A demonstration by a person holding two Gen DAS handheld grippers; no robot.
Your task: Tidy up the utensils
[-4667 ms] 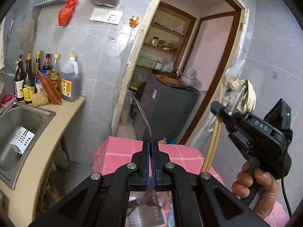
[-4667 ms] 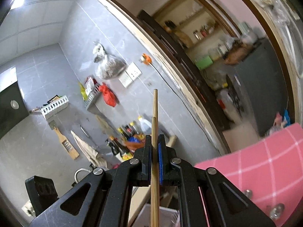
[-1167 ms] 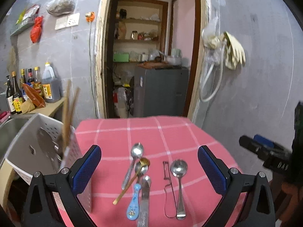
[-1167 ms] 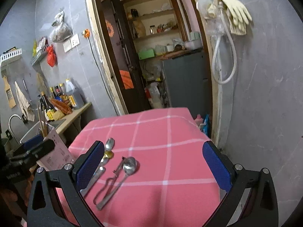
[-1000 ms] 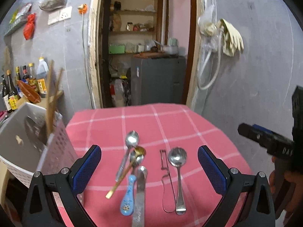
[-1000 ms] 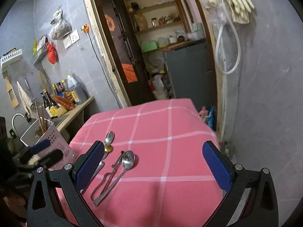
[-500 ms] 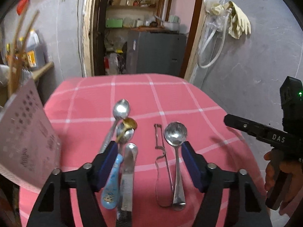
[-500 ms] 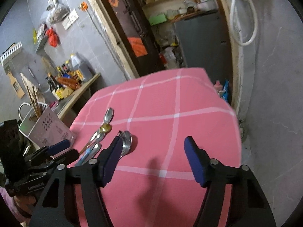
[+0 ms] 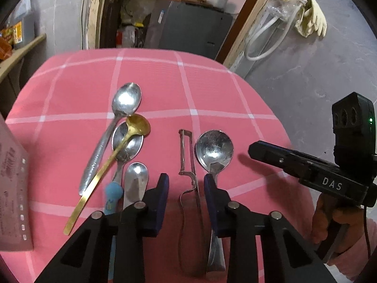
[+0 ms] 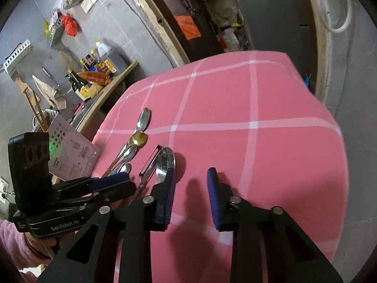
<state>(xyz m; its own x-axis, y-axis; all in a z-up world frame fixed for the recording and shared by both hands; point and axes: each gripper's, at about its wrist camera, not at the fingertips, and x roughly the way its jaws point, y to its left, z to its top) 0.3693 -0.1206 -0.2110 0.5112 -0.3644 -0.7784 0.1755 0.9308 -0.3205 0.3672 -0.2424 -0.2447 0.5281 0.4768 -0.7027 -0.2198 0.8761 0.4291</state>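
Note:
Several utensils lie on the pink checked cloth point(image 9: 212, 82): a long steel spoon point(image 9: 124, 101), a gold spoon point(image 9: 137, 123) across another steel spoon point(image 9: 127, 143), a blue-handled spoon point(image 9: 113, 193), a flat steel piece point(image 9: 136, 176), a wire peeler point(image 9: 186, 155) and a round steel spoon point(image 9: 214, 148). My left gripper point(image 9: 186, 184) hangs low over the peeler with its jaws closing; the peeler's handle shows between them, untouched. My right gripper point(image 10: 191, 179) is closing too, over bare cloth just right of the round spoon point(image 10: 166, 162).
A white perforated utensil basket point(image 10: 70, 151) with chopsticks point(image 10: 35, 108) stands at the table's left edge. Behind it are a counter with bottles point(image 10: 94, 70), a doorway with a grey cabinet point(image 9: 188, 28), and gloves point(image 9: 311, 23) on the right wall.
Both grippers have sunk toward the table and tipped downward. Their jaws went from wide apart to narrow. Earlier still, the left held a knife and the right a chopstick; both are now without them.

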